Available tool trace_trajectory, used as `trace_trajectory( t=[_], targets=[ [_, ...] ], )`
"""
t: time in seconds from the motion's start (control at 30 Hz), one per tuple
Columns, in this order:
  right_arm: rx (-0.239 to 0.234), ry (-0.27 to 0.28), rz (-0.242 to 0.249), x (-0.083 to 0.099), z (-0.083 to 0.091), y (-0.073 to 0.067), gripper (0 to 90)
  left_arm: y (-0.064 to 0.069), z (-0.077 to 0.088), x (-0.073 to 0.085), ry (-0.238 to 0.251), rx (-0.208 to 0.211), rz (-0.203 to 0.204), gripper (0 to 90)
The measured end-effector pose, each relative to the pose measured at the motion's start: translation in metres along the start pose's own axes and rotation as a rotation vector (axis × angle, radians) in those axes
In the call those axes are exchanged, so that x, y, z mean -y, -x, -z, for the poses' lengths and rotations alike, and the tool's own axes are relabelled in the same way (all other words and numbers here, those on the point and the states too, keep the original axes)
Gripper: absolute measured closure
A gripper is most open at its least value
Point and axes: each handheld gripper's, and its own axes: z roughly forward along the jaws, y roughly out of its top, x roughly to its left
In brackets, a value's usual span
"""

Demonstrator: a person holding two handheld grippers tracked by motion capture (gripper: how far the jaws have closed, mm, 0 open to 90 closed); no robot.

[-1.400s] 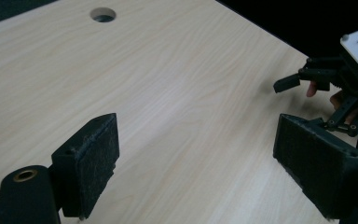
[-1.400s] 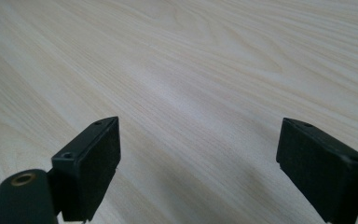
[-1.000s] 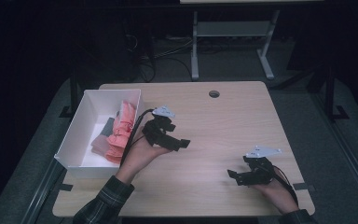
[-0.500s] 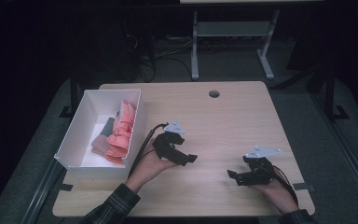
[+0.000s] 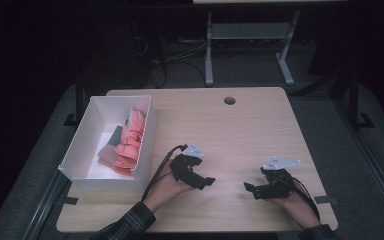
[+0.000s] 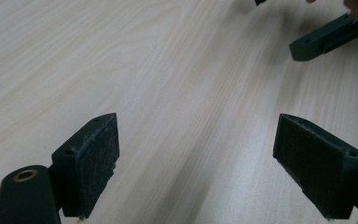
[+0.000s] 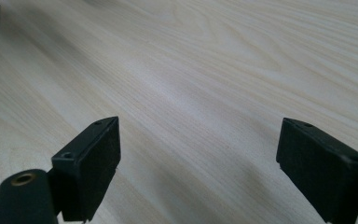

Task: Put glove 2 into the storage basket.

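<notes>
left tool: our left tool (image 5: 203, 181), black with two jaws and a grey three-cornered plate on top, sits low over the pale wooden desk (image 5: 240, 130), near its front edge; in the left gripper view its jaws stand wide apart with nothing but bare wood between them.
right tool: our right tool (image 5: 252, 189) rests near the front right of the desk, jaws apart and empty; bare wood lies between them in the right gripper view.
gap between tools: they point toward each other, near but apart; the tip of the right tool's jaw (image 6: 319, 37) shows at the top right of the left gripper view.
nearest things: a white rectangular cardboard box (image 5: 92, 145) stands at the desk's left side, just beside our left forearm; in it lies a heap of folded salmon-pink cloths (image 5: 130, 145) against the right wall, with a darker grey piece (image 5: 112, 137) beside them.
where we judge the work stands: both tools are empty and away from the box, so nothing is in hand.
risk, left side: the trailing cable (image 5: 157, 172) runs close to the box's near corner; we judge that a quick swing back could snag it and drag the box.
risk, centre: moving both tools inward at once could knock their jaws together.
risk, grasp: the cloths are soft and layered, so a shallow pinch may lift several or let one slip.
</notes>
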Motion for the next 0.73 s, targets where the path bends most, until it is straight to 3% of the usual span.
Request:
trace_trajectory(
  t=[0.17, 0.37, 0.73],
  targets=[
    [0.004, -0.001, 0.005, 0.0, -0.001, 0.0, 13.4, 0.003, -0.007, 0.007, -0.031, -0.035, -0.054, 13.9],
    [0.003, 0.003, 0.015, 0.0, 0.0, -0.001, 13.3, 0.008, -0.013, 0.012, -0.065, -0.031, -0.073, 13.8],
    [0.002, 0.005, 0.015, -0.001, -0.001, -0.001, 13.3, 0.008, -0.011, 0.012, -0.059, -0.034, -0.08, 13.8]
  ],
)
